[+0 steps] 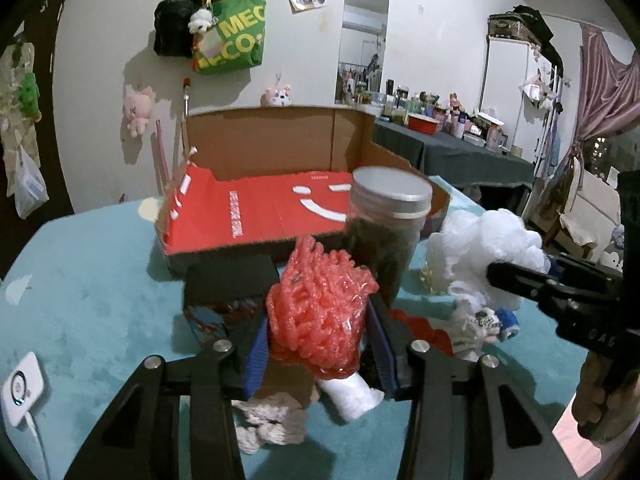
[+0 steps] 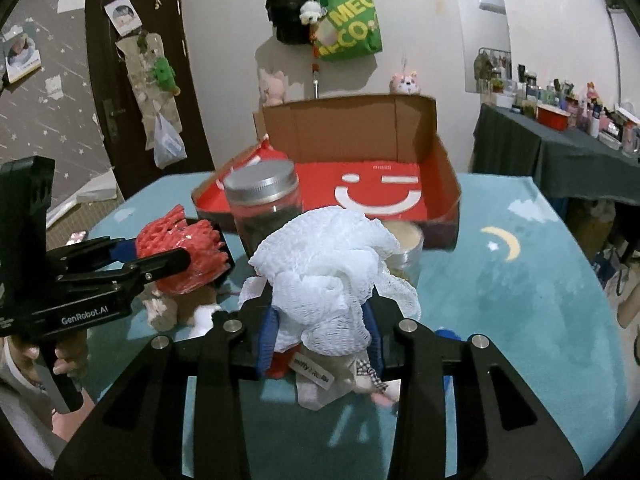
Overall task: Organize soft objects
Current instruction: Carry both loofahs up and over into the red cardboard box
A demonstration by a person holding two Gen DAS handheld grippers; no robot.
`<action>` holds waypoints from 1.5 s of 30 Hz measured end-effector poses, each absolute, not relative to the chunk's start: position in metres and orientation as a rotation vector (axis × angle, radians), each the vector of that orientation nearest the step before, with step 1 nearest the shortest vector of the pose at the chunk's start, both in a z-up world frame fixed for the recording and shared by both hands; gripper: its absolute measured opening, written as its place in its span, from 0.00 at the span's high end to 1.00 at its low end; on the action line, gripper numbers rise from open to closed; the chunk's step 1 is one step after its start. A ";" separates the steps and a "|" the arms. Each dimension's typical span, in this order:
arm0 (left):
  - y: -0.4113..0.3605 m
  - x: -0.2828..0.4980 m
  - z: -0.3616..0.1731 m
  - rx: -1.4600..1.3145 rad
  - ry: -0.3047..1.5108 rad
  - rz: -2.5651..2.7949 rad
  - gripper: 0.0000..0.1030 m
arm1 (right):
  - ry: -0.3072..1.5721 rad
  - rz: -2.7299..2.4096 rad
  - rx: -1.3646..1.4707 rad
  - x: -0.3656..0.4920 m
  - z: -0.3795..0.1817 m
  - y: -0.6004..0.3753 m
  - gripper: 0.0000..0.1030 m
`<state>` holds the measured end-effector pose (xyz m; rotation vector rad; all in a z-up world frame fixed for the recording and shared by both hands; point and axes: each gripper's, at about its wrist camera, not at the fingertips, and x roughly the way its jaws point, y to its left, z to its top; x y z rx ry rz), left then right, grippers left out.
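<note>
— Left gripper: what is it doing?
— Clamped on the red foam net. The net bulges up between the 2 blue-padded fingers, and a white tube pokes out below it. In the right wrist view the same gripper comes in from the left, with the net at its tip, lifted off the teal cloth.
— And the right gripper?
— Closed around the white mesh puff. The puff spills over both fingers and hides their tips. From the left wrist view it sits at the right, pinched by the black arm of that gripper.
— Where are the 2 soft things relative to each other?
— Side by side, apart, net on the left and puff on the right, both just near of the jar with the metal lid.
— Beyond the jar?
— The open cardboard box with a red floor and a white smiley, far side of the cloth.
— Anything under the grippers?
— A knotted cream rope lies near the left gripper; a small plush with a label lies under the right one.
</note>
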<state>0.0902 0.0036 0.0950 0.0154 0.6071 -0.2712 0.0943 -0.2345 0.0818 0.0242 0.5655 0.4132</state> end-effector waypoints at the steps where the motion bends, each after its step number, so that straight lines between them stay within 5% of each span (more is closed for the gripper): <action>1: 0.006 0.090 0.100 0.016 0.598 -0.271 0.54 | 0.556 0.413 0.023 0.093 0.085 -0.236 0.67; 15: 0.024 0.163 0.171 0.093 0.541 -0.321 0.54 | 0.451 0.457 -0.060 0.156 0.161 -0.237 0.66; 23: 0.014 0.248 0.190 0.162 0.592 -0.338 0.53 | 0.589 0.448 -0.117 0.277 0.170 -0.211 0.66; 35: -0.004 0.403 0.129 0.253 0.777 -0.308 0.53 | 0.861 0.315 -0.254 0.446 0.100 -0.163 0.66; 45: 0.001 0.456 0.074 0.219 0.897 -0.245 0.51 | 0.948 0.271 -0.296 0.479 0.056 -0.155 0.61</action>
